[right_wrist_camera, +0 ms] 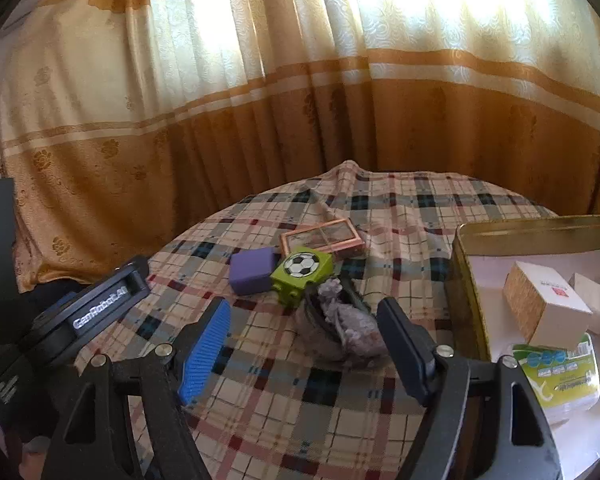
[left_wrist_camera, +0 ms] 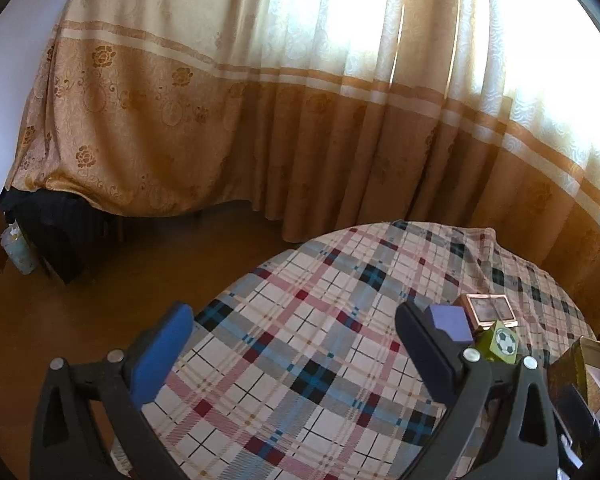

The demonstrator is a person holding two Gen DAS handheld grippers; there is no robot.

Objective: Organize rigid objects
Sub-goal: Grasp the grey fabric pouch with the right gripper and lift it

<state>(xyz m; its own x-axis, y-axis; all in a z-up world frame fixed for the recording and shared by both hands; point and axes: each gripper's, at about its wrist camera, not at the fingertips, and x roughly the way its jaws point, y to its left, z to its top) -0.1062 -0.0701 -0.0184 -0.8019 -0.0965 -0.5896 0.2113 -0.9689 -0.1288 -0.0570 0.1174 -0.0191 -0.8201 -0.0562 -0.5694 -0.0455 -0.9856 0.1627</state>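
On the plaid cloth (right_wrist_camera: 260, 400) lie a purple box (right_wrist_camera: 252, 270), a green box with a football picture (right_wrist_camera: 302, 274) and a flat pink-framed box (right_wrist_camera: 324, 236), close together. A crumpled greyish bag (right_wrist_camera: 348, 328) lies in front of them. My right gripper (right_wrist_camera: 306, 344) is open; the bag sits just ahead, between its fingertips and nearer the right one, with the pads apart from it. My left gripper (left_wrist_camera: 296, 344) is open over bare cloth with nothing between its fingers. The purple box (left_wrist_camera: 450, 322), green box (left_wrist_camera: 500, 344) and pink-framed box (left_wrist_camera: 490, 308) lie just beyond its right finger.
A gold tin (right_wrist_camera: 472, 280) stands at the right, holding a white and cork-patterned box (right_wrist_camera: 544, 308) and a green-and-white packet (right_wrist_camera: 560, 376). The left tool's black housing (right_wrist_camera: 100, 300) is at the left. Curtains (right_wrist_camera: 300, 100) hang behind the bed; wooden floor (left_wrist_camera: 120, 300) lies to its left.
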